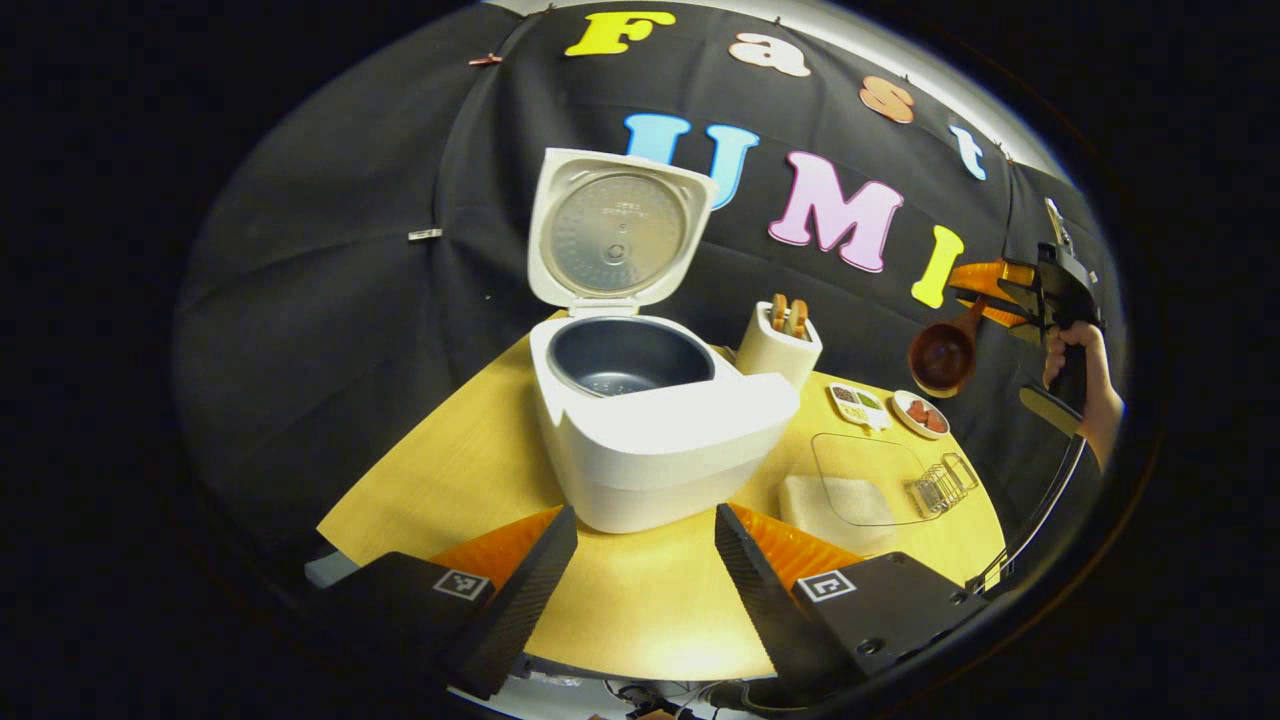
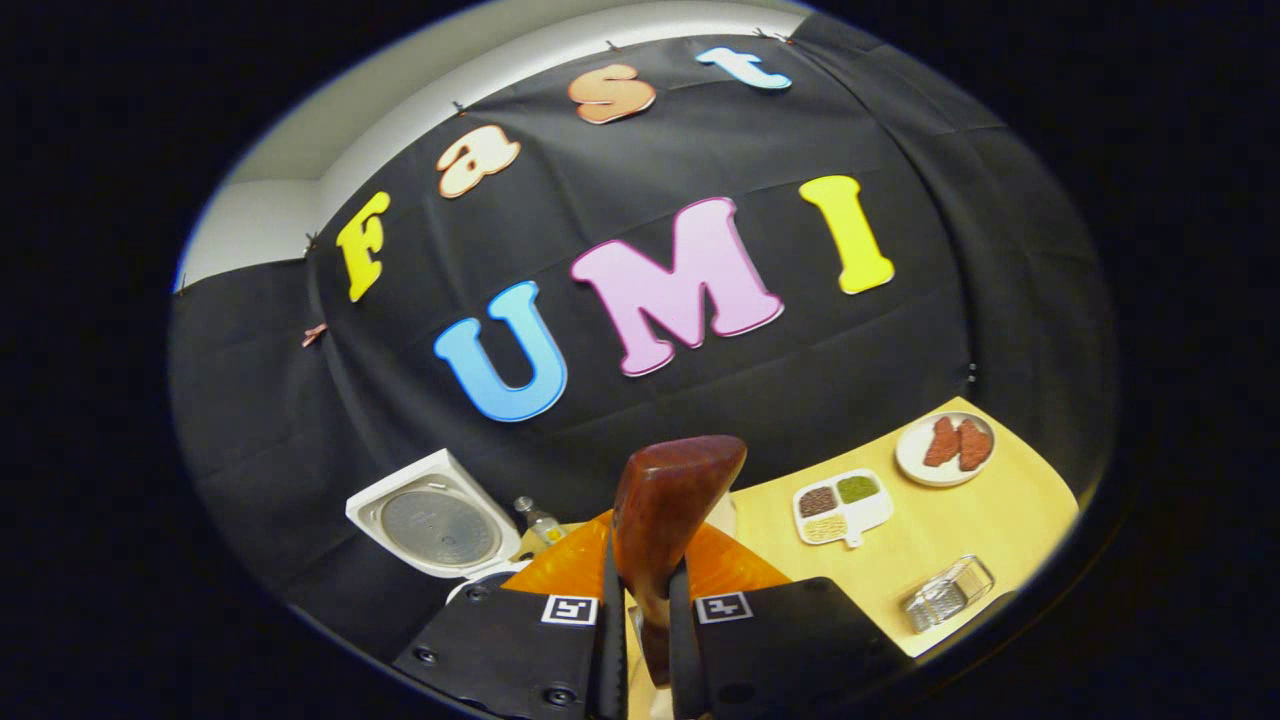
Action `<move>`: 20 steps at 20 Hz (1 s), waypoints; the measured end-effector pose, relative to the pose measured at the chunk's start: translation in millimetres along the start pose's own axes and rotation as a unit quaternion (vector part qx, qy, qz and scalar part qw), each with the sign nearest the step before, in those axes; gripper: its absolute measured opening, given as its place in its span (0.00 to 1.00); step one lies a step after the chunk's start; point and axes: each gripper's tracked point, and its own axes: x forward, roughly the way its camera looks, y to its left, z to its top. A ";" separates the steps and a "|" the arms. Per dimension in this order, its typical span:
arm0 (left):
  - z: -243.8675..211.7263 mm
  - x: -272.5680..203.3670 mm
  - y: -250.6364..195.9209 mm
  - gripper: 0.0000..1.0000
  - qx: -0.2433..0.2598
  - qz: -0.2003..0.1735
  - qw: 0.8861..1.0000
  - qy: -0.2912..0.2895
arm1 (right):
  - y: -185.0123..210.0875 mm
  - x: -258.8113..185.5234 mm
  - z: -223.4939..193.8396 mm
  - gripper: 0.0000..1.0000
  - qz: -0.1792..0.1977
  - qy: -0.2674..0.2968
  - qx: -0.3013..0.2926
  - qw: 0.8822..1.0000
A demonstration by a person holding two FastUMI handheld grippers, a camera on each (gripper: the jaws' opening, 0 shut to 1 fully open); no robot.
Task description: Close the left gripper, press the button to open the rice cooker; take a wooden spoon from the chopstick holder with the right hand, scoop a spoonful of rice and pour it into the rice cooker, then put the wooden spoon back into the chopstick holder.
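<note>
Each tool [image 1: 645,560] has black plates, square coded markers, round screws, orange inner panels.

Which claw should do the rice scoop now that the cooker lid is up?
Right. The right claw is already shut on the wooden spoon, raised above the table's right side near the clear rice container. The left claw is open and empty in front of the rice cooker.
</note>
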 end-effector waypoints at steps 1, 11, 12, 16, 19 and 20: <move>0.8 1.4 -11.4 0.96 0.000 -0.006 1.000 0.001 | -20.4 -4.1 7.4 0.21 -0.014 -0.004 0.006 1.000; 17.6 6.1 -75.6 0.96 0.012 0.003 1.000 0.011 | -206.4 -12.8 9.1 0.21 -0.125 0.009 0.042 0.991; 15.9 6.7 -78.1 0.96 0.013 0.009 1.000 0.015 | -220.0 -9.2 -0.8 0.21 -0.132 0.014 0.041 0.990; 18.4 4.3 -87.2 0.96 0.014 0.033 0.999 0.023 | -263.5 0.3 -32.3 0.21 -0.155 0.044 0.045 0.986; 23.6 7.2 -105.2 0.96 -0.009 0.036 0.999 0.029 | -278.9 7.5 -59.6 0.21 -0.154 0.067 0.036 0.985; 27.0 8.0 -109.8 0.96 -0.009 0.039 0.999 0.026 | -284.1 9.4 -68.5 0.21 -0.157 0.075 0.029 0.984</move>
